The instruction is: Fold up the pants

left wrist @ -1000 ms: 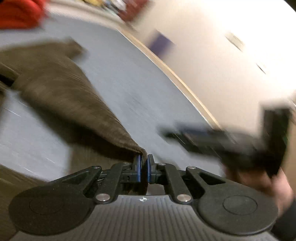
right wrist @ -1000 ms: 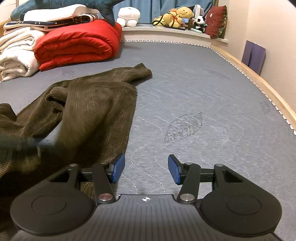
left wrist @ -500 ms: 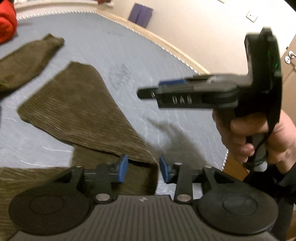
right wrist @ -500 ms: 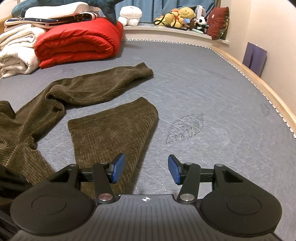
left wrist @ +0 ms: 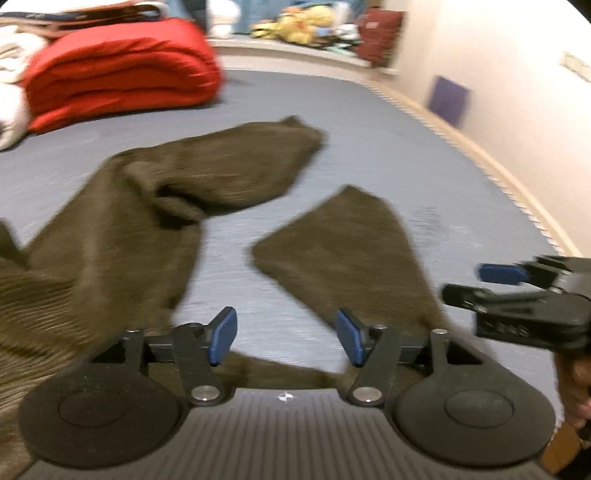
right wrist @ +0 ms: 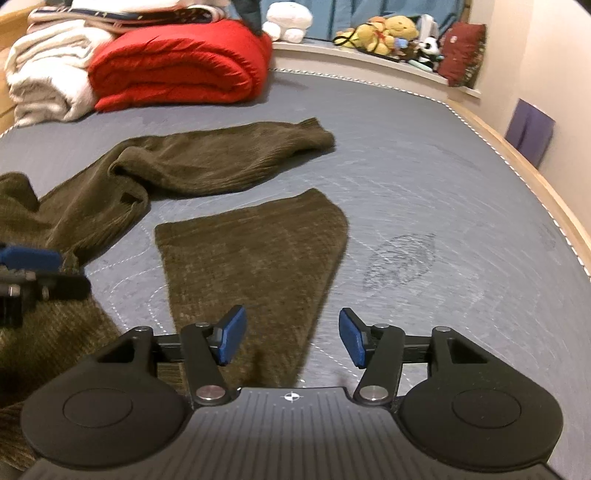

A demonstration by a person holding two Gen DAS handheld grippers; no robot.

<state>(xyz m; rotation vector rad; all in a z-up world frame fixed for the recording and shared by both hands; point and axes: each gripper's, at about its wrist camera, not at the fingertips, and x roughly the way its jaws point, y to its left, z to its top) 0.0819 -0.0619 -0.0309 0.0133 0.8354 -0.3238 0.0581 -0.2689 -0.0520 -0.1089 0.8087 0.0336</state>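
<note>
**Olive corduroy pants spread on bed, both grippers off the cloth**

Olive-brown pants (right wrist: 255,258) lie on the grey quilted mattress (right wrist: 424,177): one leg flat and pointing away, the other crumpled off to the left.

Left wrist view (motion-blurred): left gripper (left wrist: 286,339) jaws opening, only mattress and cloth below between them, nothing gripped. It alone shows the person's hand (left wrist: 572,384) at the right edge.

Right wrist view (sharp): right gripper (right wrist: 291,339) jaws opening, empty, above the flat leg's right edge. Only here are the stitched leaf pattern (right wrist: 399,262) and the pale towels (right wrist: 48,81) clear.

Room: red duvet (right wrist: 177,66) rolled at the far end, plush toys (right wrist: 384,33) on a ledge, purple panel (right wrist: 530,131) against the wall.

Wooden bed edge (right wrist: 535,177) runs along the right. Open mattress right of the flat leg.
</note>
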